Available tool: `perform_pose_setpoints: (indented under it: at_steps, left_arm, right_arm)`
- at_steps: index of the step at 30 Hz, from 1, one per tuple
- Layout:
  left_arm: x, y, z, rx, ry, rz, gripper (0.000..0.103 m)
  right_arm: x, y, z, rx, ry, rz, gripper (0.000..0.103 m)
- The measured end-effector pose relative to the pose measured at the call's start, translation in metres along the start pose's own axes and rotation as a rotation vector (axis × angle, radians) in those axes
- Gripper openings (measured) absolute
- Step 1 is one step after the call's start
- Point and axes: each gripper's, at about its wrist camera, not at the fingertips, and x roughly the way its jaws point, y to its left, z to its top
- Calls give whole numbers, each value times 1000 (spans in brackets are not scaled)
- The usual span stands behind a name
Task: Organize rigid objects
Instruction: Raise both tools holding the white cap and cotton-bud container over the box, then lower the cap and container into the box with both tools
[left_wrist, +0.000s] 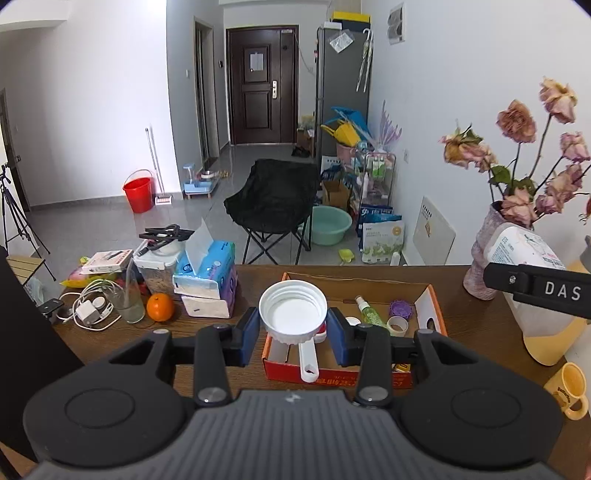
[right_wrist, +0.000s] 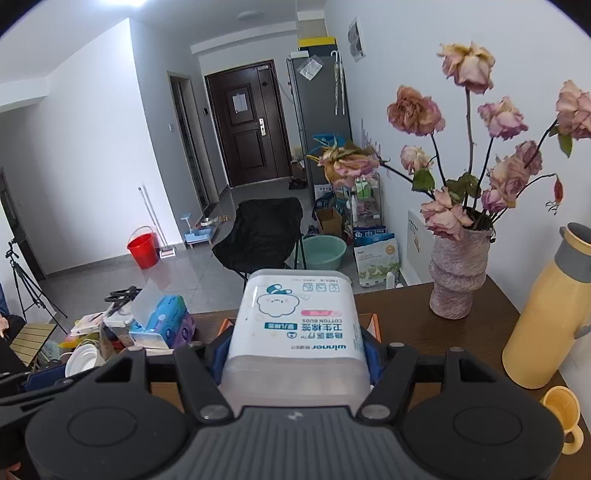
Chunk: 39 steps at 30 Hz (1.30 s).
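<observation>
My left gripper (left_wrist: 293, 325) is shut on a white ribbed plastic lid (left_wrist: 293, 311), open side towards the camera, held above the near left part of an orange cardboard box (left_wrist: 430, 306). The box holds a green spray bottle (left_wrist: 370, 312), a purple round piece (left_wrist: 400, 308), a tape roll (left_wrist: 398, 325) and a white scoop handle (left_wrist: 308, 360). My right gripper (right_wrist: 295, 350) is shut on a white cotton-bud box (right_wrist: 297, 325), held above the table. That box and the right gripper's finger (left_wrist: 535, 288) show at the right edge of the left wrist view.
On the brown table (left_wrist: 476, 325) stand a vase of dried roses (right_wrist: 458, 273), a yellow flask (right_wrist: 546, 310) and a yellow mug (left_wrist: 570, 389). On the left lie tissue packs (left_wrist: 207, 280), an orange (left_wrist: 160, 307), a glass (left_wrist: 129, 299) and chargers (left_wrist: 88, 308).
</observation>
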Motion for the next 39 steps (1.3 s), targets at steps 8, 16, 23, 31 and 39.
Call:
perform_pose_setpoints:
  at_steps: [8, 16, 23, 31, 39]
  left_arm:
    - [31, 1, 7, -2, 28, 5, 40]
    - [57, -1, 12, -7, 47, 4, 40]
    - [94, -6, 19, -7, 77, -5, 40]
    - [153, -9, 26, -13, 122, -13, 40]
    - [213, -16, 23, -9, 170, -18, 40]
  right_arm:
    - [39, -3, 3, 3, 42, 7, 65]
    - [65, -6, 4, 5, 66, 2, 65]
    - [100, -7, 7, 3, 97, -2, 65]
    - [155, -13, 5, 2, 148, -12, 65]
    - [217, -23, -9, 6, 208, -28, 65]
